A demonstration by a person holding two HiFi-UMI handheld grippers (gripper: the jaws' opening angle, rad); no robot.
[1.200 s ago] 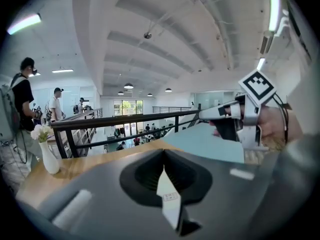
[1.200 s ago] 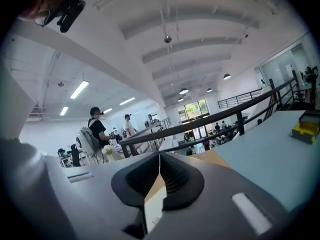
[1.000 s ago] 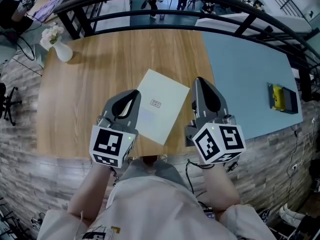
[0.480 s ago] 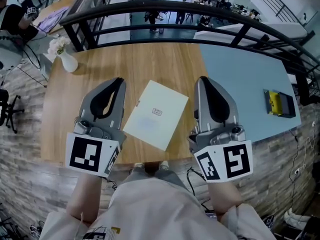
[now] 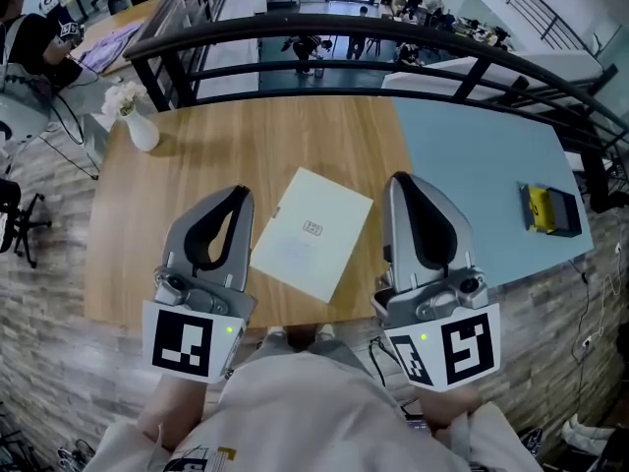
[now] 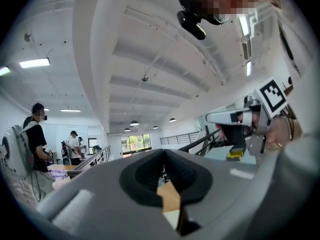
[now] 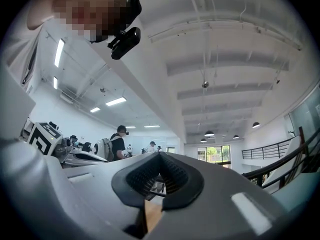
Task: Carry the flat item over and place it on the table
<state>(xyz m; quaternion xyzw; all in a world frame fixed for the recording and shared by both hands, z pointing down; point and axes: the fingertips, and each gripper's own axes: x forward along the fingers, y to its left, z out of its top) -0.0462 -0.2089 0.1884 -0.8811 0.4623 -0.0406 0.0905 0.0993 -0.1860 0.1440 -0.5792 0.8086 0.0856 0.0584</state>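
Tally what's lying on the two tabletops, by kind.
Flat pale card: 1
White vase with flowers: 1
Yellow-and-black object: 1
Total: 3

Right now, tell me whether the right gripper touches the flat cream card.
Apart. Head view shows bare wooden table between the right gripper and the flat cream card.
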